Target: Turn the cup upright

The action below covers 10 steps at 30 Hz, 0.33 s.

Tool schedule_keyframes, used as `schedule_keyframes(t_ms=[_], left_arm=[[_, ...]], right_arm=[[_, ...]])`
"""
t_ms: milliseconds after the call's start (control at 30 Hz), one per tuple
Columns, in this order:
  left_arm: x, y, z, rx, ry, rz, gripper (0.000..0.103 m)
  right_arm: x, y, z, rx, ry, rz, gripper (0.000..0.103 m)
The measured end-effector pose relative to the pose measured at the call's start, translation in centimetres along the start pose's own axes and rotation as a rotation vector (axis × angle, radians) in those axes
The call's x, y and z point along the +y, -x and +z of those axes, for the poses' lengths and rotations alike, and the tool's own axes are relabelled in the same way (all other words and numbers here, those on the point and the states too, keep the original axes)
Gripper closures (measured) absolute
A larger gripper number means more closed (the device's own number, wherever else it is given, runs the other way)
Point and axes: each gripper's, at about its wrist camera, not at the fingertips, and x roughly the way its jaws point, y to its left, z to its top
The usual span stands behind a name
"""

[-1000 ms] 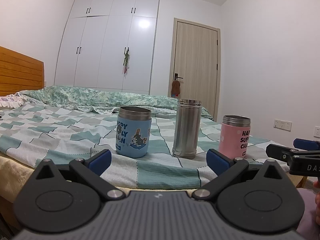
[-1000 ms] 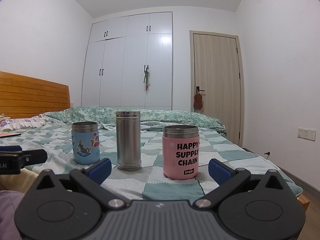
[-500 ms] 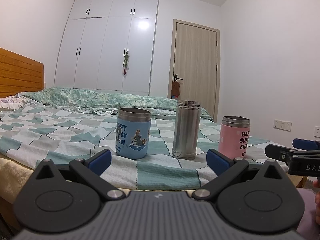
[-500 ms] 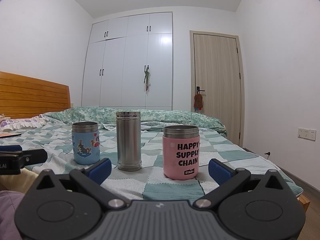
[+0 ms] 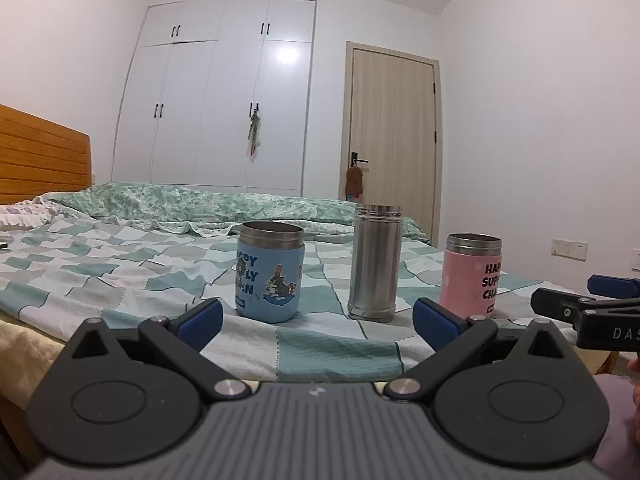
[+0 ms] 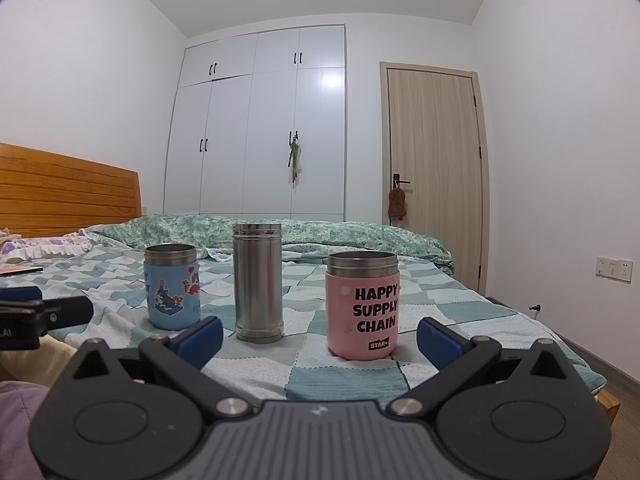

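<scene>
Three cups stand upright in a row on the bed: a blue cartoon cup (image 5: pixel 269 276) (image 6: pixel 172 286) on the left, a tall steel flask (image 5: pixel 375 262) (image 6: pixel 258 280) in the middle, and a pink "HAPPY SUPPLY CHAIN" cup (image 5: pixel 472 274) (image 6: pixel 362 305) on the right. My left gripper (image 5: pixel 316 320) is open and empty, short of the blue cup and the flask. My right gripper (image 6: pixel 318 334) is open and empty, just in front of the pink cup. Each gripper's tip shows at the edge of the other's view.
The bed (image 6: pixel 348 376) has a green-and-white checked cover and a rumpled green quilt (image 6: pixel 320 232) at the back. A wooden headboard (image 6: pixel 68 192) is at the left. White wardrobes (image 6: pixel 260 120) and a closed door (image 6: pixel 434 168) stand behind. The bed's right edge drops to the floor.
The left gripper's view has drifted slightly; the cups have not moved. Both grippers stay open and empty.
</scene>
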Motion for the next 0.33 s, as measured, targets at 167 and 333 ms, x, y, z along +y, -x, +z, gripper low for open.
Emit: schedule_keyframes(t_ms=[167,333], left_arm=[[0.03,0.05,-0.04,-0.007,0.0,-0.005,0.0],[0.04,0.19,-0.08,-0.006,0.001,-0.006,0.0]], right_arm=[[-0.01,0.0,0.01,-0.001,0.0,0.001,0.0],[0.01,-0.03,-0.01,-0.001,0.001,0.001,0.0]])
